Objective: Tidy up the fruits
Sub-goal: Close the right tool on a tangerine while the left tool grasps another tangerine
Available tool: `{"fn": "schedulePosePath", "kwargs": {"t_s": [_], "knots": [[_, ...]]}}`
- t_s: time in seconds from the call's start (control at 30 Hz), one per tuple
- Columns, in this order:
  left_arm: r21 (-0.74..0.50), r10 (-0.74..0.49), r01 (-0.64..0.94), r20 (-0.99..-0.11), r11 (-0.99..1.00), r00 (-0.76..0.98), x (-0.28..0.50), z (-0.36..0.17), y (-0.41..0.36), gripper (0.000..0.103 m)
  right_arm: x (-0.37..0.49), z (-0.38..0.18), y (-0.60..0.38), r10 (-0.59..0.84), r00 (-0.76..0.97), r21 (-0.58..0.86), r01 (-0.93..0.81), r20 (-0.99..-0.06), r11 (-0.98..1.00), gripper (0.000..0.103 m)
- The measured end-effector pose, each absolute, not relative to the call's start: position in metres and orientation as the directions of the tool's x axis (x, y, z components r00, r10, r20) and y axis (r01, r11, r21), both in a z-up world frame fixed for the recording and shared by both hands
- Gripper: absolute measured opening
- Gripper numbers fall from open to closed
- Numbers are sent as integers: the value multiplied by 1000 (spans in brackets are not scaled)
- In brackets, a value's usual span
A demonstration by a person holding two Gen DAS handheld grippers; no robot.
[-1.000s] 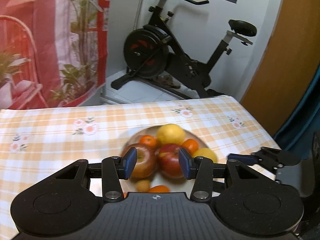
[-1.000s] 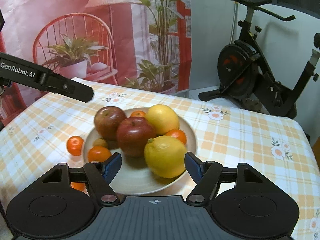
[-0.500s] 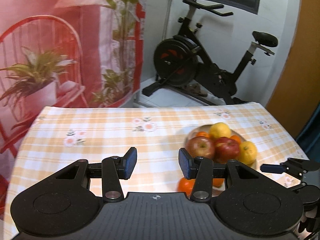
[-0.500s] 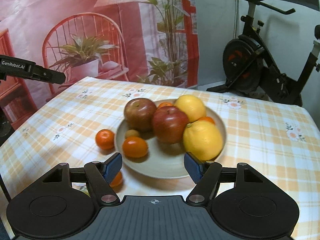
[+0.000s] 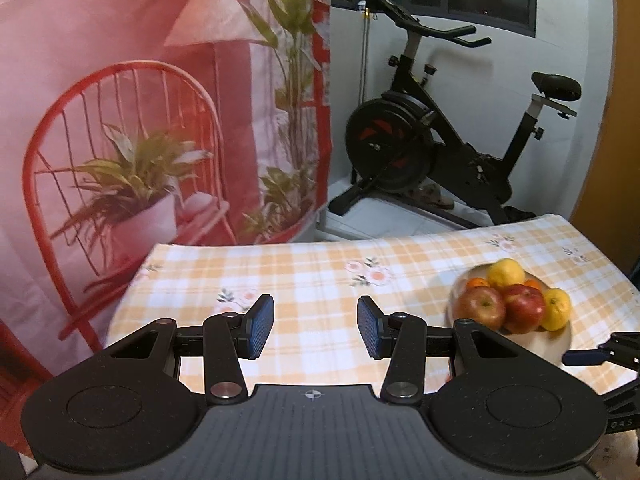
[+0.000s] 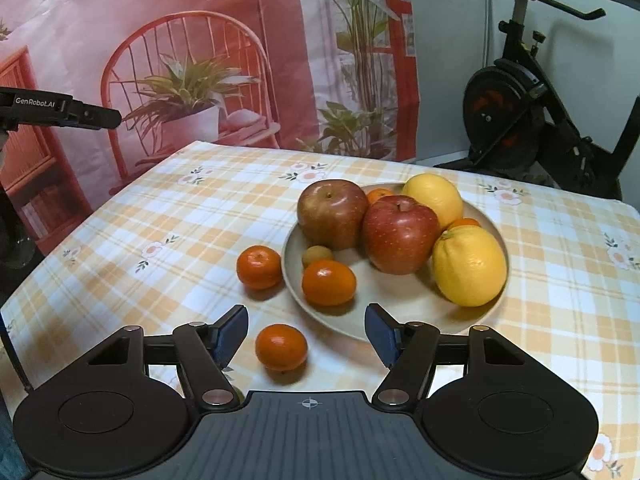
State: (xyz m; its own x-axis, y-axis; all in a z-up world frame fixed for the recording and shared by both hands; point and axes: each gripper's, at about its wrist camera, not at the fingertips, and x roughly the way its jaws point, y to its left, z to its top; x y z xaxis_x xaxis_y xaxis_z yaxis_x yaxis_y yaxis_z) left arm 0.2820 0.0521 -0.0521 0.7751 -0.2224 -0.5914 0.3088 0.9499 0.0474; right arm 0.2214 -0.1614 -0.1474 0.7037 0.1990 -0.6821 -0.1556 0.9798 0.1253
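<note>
A beige plate on the checked tablecloth holds two red apples, two lemons, several mandarins and a small brownish fruit. Two mandarins lie loose on the cloth: one left of the plate, one near the front. My right gripper hovers over that near mandarin, jaws closing, pads not touching it. In the left wrist view my left gripper stands open over bare cloth, with the plate far to its right and a right gripper finger beside the plate.
An exercise bike stands behind the table. A red printed backdrop with a chair and plants hangs at the left. The table's far edge and left edge are near. My left gripper's finger reaches in at upper left of the right wrist view.
My left gripper swung left, away from the plate, over bare cloth. My right gripper drew back and left from the lemon to above the near loose mandarin, jaws narrowing slightly.
</note>
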Motion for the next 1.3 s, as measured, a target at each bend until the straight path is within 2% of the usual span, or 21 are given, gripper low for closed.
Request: {"fn": "schedulePosePath", "kwargs": {"t_s": [0.43,0.6,0.7,0.9,1.1,1.3], "knots": [[13,-306,403,-628,915,716,281,-94,34,49,226,-163,-152,249,663,208,-142,-706,968,55],[0,-351,455,-636,891,687,281,-106,24,49,232,-167,-150,257,637,217,-142,-727,966,52],[-12,-365,466,-639,885,677,283,-111,19,49,236,-170,-150,255,625,224,-130,-738,966,46],[-37,-385,476,-644,879,661,287,-119,10,49,242,-176,-150,245,603,225,-110,-759,968,45],[-76,-414,493,-663,866,624,290,-130,-1,49,246,-182,-152,255,595,247,-96,-763,964,32],[-117,-455,528,-681,841,574,291,-146,-20,49,239,-181,-156,269,613,271,-93,-743,958,32]]}}
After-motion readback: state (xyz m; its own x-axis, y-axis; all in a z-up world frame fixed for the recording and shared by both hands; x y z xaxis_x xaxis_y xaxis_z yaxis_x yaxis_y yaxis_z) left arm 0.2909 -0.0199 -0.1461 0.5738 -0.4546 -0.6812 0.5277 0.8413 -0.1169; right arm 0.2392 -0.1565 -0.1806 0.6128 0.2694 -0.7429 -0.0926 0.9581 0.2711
